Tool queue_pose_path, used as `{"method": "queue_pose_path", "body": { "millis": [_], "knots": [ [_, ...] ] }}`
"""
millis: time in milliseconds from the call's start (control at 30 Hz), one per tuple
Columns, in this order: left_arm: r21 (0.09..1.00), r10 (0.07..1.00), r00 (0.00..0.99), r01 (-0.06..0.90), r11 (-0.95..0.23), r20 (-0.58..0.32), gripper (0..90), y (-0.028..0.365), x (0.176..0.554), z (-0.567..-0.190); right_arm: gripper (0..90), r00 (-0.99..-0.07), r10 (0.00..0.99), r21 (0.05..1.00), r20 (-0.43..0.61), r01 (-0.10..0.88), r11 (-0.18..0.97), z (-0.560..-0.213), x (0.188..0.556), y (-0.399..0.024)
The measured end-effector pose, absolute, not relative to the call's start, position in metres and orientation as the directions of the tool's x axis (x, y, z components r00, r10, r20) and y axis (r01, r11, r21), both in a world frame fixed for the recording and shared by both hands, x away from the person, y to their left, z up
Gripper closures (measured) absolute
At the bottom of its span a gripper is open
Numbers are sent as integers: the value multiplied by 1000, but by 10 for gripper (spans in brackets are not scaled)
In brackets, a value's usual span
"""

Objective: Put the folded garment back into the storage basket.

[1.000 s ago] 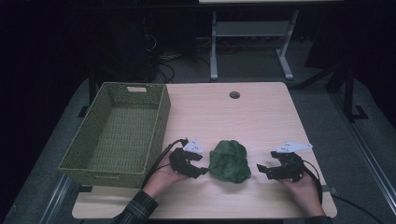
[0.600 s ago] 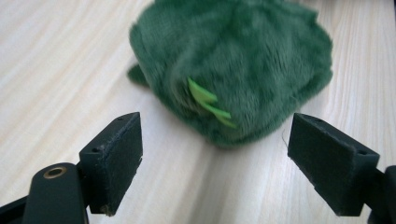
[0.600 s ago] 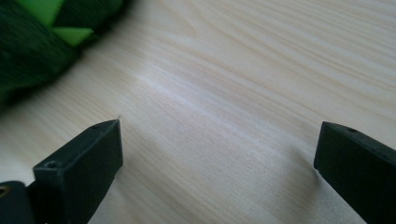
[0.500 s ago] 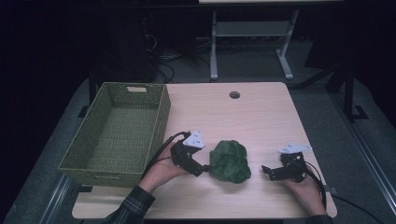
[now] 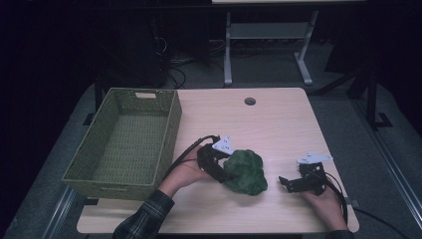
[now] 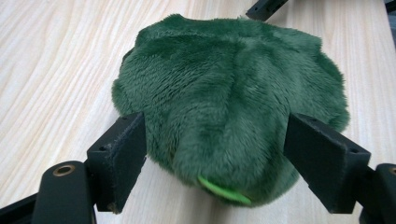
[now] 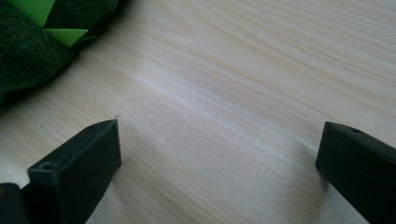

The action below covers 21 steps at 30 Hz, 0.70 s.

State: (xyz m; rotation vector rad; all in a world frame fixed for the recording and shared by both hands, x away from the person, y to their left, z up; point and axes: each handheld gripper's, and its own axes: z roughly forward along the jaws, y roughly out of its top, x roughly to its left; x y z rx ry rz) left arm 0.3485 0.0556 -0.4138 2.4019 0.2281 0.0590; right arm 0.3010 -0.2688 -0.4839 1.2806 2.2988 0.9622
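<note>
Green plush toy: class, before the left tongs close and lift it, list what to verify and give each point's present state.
1. The green plush toy sits between the left tongs, one jaw on each side: ok.
2. Jaws closed firmly on the plush: not ok; they are open and flank it.
3. Right tongs apart from the toy, open over bare table: ok.
4. Woven basket empty and beside the left hand: ok.
5. Whether the toy's underside is free of the table: cannot tell.
</note>
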Motion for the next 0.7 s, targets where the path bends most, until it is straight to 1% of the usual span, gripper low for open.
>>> {"method": "queue_pose_path", "body": {
  "millis": [267, 700],
  "knots": [
    [637, 165, 986, 150, -756, -36, 210, 47, 350, -431, 0, -535, 844, 700, 29, 614, 365, -484, 301, -269],
    [582, 164, 986, 146, -800, -23, 206, 39, 349, -450, 0, -535, 844, 700, 28, 614, 366, -484, 302, -268]
  ]
}}
